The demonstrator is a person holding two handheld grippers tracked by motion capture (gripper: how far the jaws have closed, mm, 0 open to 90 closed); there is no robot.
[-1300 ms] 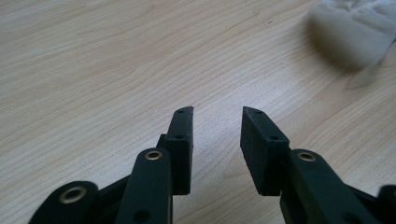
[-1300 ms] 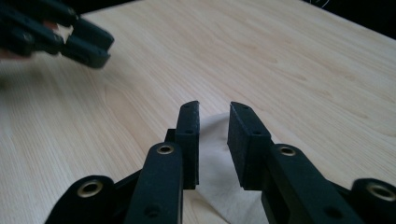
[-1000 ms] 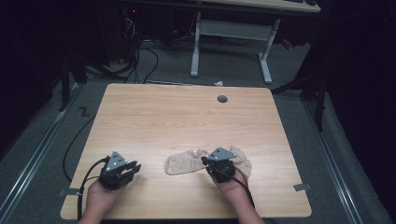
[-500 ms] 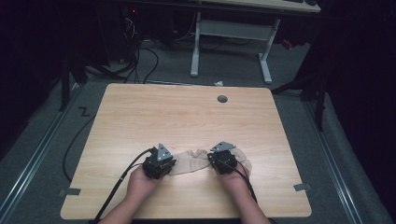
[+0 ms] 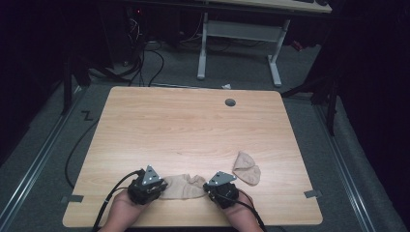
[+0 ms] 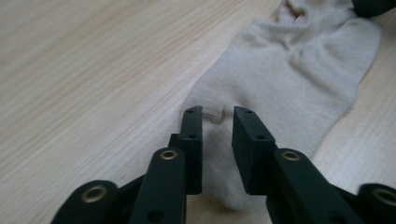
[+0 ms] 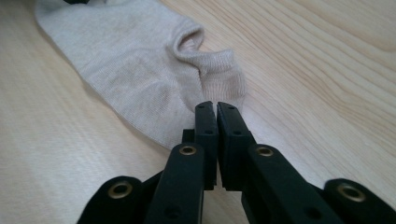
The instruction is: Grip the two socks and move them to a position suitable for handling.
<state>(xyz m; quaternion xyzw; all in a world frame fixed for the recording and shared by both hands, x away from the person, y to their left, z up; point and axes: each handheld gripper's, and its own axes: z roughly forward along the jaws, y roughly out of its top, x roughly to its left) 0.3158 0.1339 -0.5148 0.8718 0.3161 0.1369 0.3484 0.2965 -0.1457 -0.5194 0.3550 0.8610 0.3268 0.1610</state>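
Socks lie at the desk's (image 5: 193, 125) near edge. My left gripper (image 6: 217, 114) straddles one sock's (image 6: 285, 93) end, fingers parted; my right gripper (image 7: 216, 106) pinches its other end, seemingly to stretch it flat. Another sock (image 5: 245, 168) lies apart.

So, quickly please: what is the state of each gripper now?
Left gripper: open, jaws astride a small fold of the sock.
Right gripper: jaws closed on the same sock's edge.

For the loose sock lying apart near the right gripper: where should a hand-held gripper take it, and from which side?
Probably at the near, wider end of the loose sock, coming from the person's side with the right hand-held gripper, which sits closest. It lies flat and crumpled on the table, so pinching up a raised fold from above suits best.
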